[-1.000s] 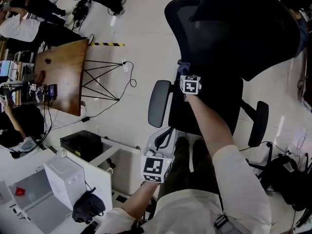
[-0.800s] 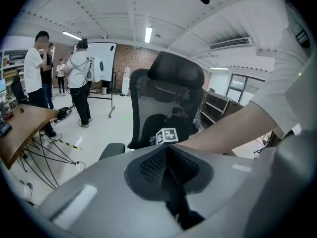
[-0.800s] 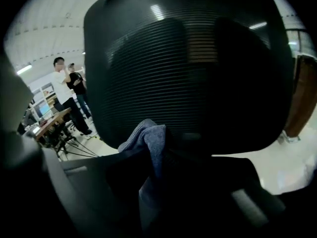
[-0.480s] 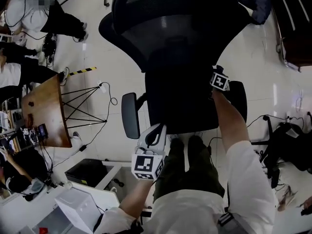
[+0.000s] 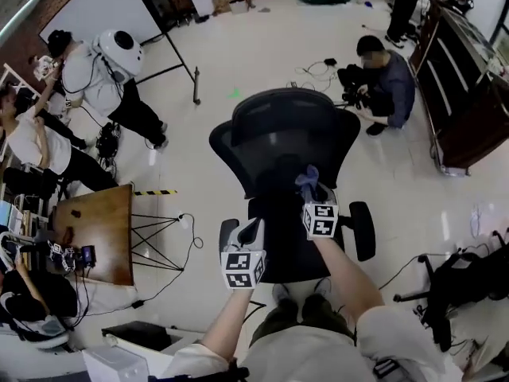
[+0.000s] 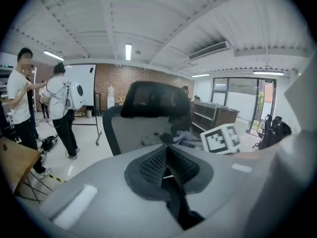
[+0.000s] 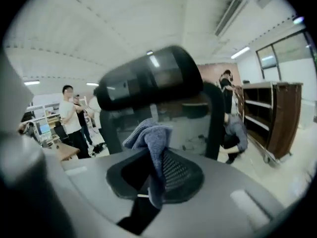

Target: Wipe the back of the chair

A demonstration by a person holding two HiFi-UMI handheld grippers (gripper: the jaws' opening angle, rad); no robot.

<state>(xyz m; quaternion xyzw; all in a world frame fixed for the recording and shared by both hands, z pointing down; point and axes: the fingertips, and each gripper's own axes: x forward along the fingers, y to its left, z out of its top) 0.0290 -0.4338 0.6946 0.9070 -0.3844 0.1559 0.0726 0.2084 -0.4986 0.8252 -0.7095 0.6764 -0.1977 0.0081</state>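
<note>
From the head view, a black mesh office chair [image 5: 286,138] stands mid-floor. The right gripper [image 5: 310,193] reaches over the seat to the lower middle of the backrest and holds a blue-grey cloth [image 5: 305,178] there; whether the cloth presses on the mesh cannot be told. The left gripper [image 5: 254,228] hangs near the chair's left armrest [image 5: 229,235], apart from the backrest. Around the chair are a wooden table [image 5: 99,229] at the left with cables on the floor beside it, a whiteboard [image 5: 103,6] at the far left, standing people [image 5: 107,70] near it, a crouching person [image 5: 386,74] beyond the chair's right side, and dark shelving [image 5: 465,78] along the right edge. The person's own arms and body hide the seat's near edge. In the left gripper view, the jaws are pressed together with nothing between them. The backrest and headrest [image 6: 153,99] rise ahead, and the right gripper's marker cube [image 6: 221,138] shows at the backrest's right. In the right gripper view, the jaws pinch the cloth, whose bunched end stands up and covers part of the backrest. The headrest looms blurred above.
</note>
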